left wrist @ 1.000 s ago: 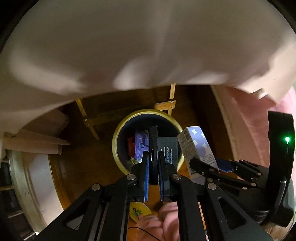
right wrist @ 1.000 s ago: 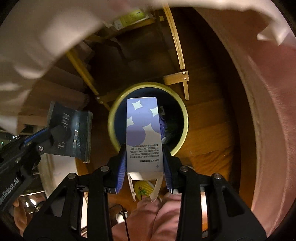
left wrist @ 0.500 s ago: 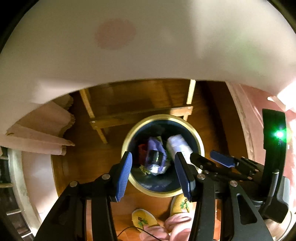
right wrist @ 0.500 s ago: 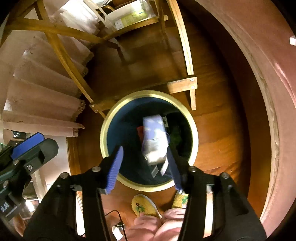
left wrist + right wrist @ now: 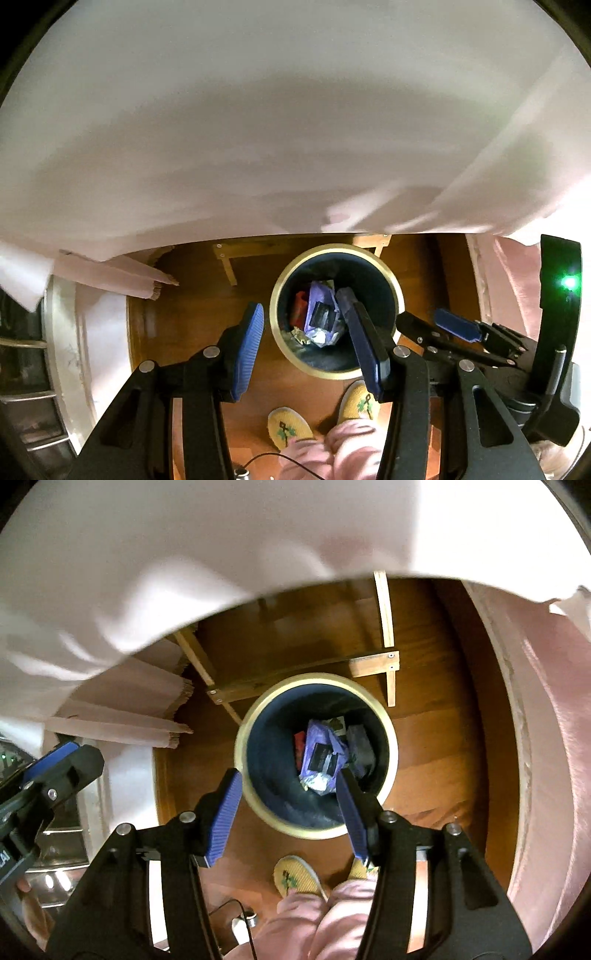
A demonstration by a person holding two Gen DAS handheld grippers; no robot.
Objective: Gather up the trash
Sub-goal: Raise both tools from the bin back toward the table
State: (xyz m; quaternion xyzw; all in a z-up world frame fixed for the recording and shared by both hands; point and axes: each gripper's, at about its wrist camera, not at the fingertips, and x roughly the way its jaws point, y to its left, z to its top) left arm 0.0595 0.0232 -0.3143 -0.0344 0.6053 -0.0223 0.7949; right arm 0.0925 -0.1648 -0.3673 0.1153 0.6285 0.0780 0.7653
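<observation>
A round dark bin with a pale gold rim [image 5: 380, 266] [image 5: 255, 705] stands on the wooden floor below both grippers. Inside lie a purple-and-white carton [image 5: 320, 295] [image 5: 322, 738], a dark packet [image 5: 320, 314] [image 5: 324, 761], something red [image 5: 300, 306] [image 5: 299, 744] and crumpled foil [image 5: 320, 338] [image 5: 314, 783]. My left gripper [image 5: 302, 309] hangs open above the bin's left edge, nothing between its blue pads [image 5: 249, 347]. My right gripper [image 5: 288, 786] is open too, above the bin's near side, and shows at the right of the left wrist view [image 5: 424, 325].
A white tablecloth [image 5: 295, 110] [image 5: 184, 554] overhangs the top of both views. Wooden table legs and a crossbar [image 5: 373, 664] stand just behind the bin. A person's yellow slippers [image 5: 290, 428] [image 5: 297, 877] and pink trouser legs are close to the bin. A pink curtain [image 5: 546, 738] hangs at right.
Both grippers opened: the dark packet dropped from the left one and the purple carton from the right one, and both now lie in the bin. The grippers have since drawn back upward.
</observation>
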